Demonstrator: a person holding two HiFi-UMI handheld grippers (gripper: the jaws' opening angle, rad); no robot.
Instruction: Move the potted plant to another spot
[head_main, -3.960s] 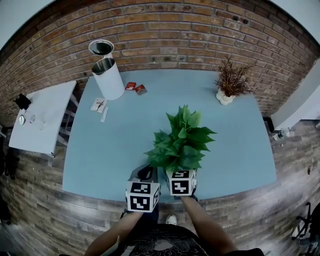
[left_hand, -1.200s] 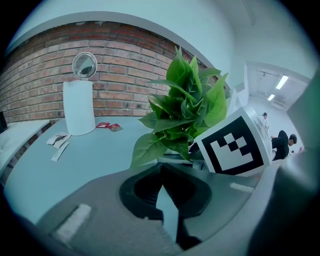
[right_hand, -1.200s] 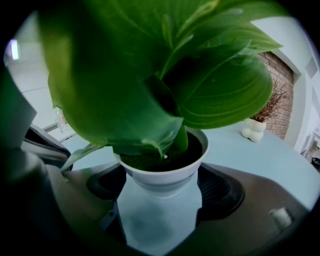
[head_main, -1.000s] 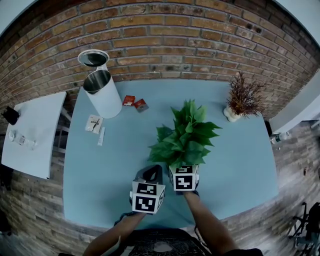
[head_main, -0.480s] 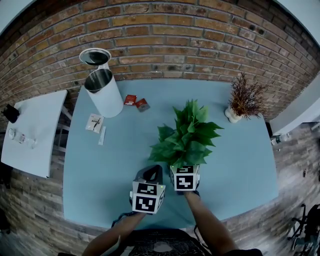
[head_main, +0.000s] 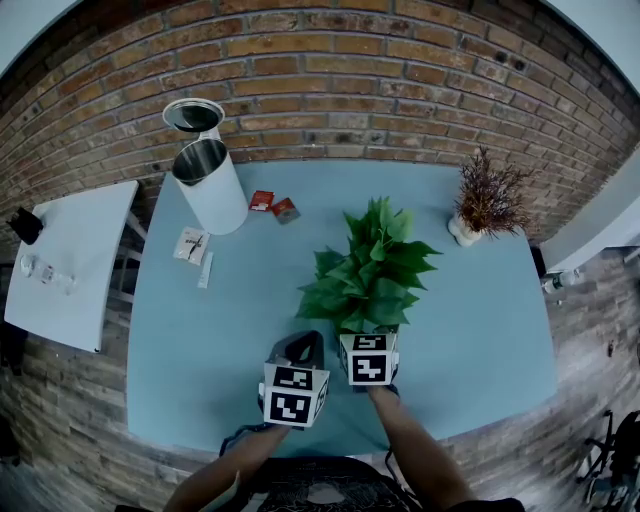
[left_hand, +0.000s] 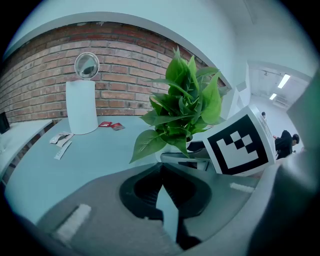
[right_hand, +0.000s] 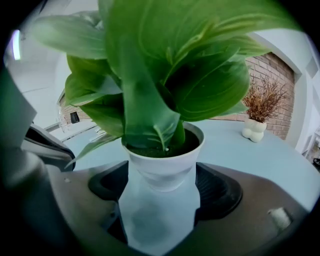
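Note:
The potted plant (head_main: 370, 265), broad green leaves in a small white pot (right_hand: 162, 165), stands upright near the middle of the light blue table (head_main: 200, 330). My right gripper (head_main: 368, 335) reaches in from the near side, and its jaws sit against both sides of the pot, shut on it. In the right gripper view (right_hand: 162, 187) the leaves fill the upper frame. My left gripper (head_main: 300, 348) hovers just left of the right one, shut with nothing in it. The left gripper view (left_hand: 162, 166) shows the plant (left_hand: 182, 105) ahead to the right.
A white cylindrical bin (head_main: 210, 185) with its lid raised stands at the far left corner. Red packets (head_main: 272, 206) and white sachets (head_main: 192, 246) lie near it. A dried plant in a white vase (head_main: 485, 205) sits far right. A brick wall backs the table; a white side table (head_main: 60, 260) stands left.
Over four seconds the plant and both grippers moved from near the table's front edge toward its middle. In the last second they have barely shifted.

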